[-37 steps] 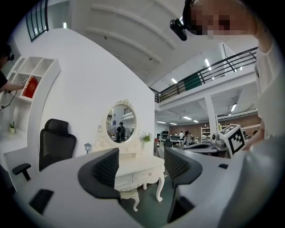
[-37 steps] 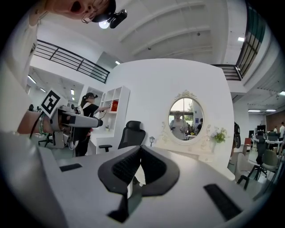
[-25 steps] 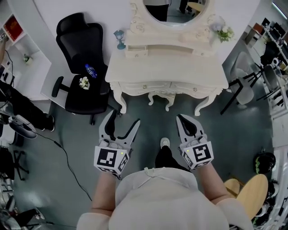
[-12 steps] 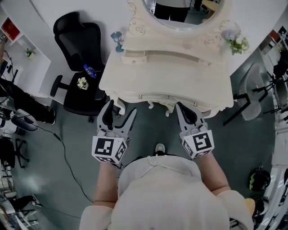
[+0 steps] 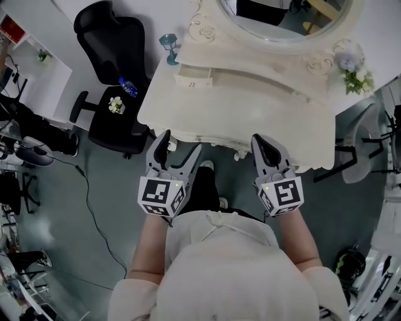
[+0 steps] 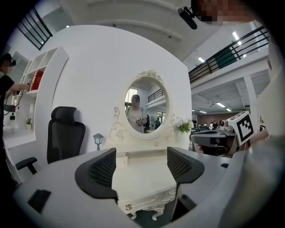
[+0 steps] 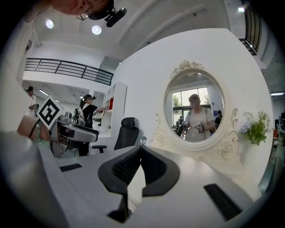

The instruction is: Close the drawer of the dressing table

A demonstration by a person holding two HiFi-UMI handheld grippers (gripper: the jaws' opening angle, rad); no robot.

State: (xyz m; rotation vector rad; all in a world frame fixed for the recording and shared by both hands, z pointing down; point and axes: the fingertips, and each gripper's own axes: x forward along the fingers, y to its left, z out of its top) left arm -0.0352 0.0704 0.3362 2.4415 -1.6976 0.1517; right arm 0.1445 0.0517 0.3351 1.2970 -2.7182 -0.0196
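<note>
The cream dressing table (image 5: pixel 250 119) with its oval mirror (image 5: pixel 282 15) fills the top of the head view. A small drawer (image 5: pixel 193 76) at the left end of its upper shelf sticks out a little from the shelf front; it also shows in the left gripper view, drawer (image 6: pixel 121 159). My left gripper (image 5: pixel 180 143) hovers at the table's front edge, open and empty, left gripper (image 6: pixel 141 162). My right gripper (image 5: pixel 263 143) is over the front edge further right, shut on nothing, right gripper (image 7: pixel 140 167). The front drawers (image 6: pixel 147 202) under the top look shut.
A black office chair (image 5: pixel 109 37) stands left of the table with a bottle (image 5: pixel 127 88) and small flowers (image 5: pixel 115 105) on its seat. A blue lamp ornament (image 5: pixel 169 47) and a flower pot (image 5: pixel 356 72) sit on the tabletop. A grey chair (image 5: pixel 360 157) is at right.
The person has stepped up to the table, so both grippers moved from over the floor to its front edge. The jaws kept their states.
</note>
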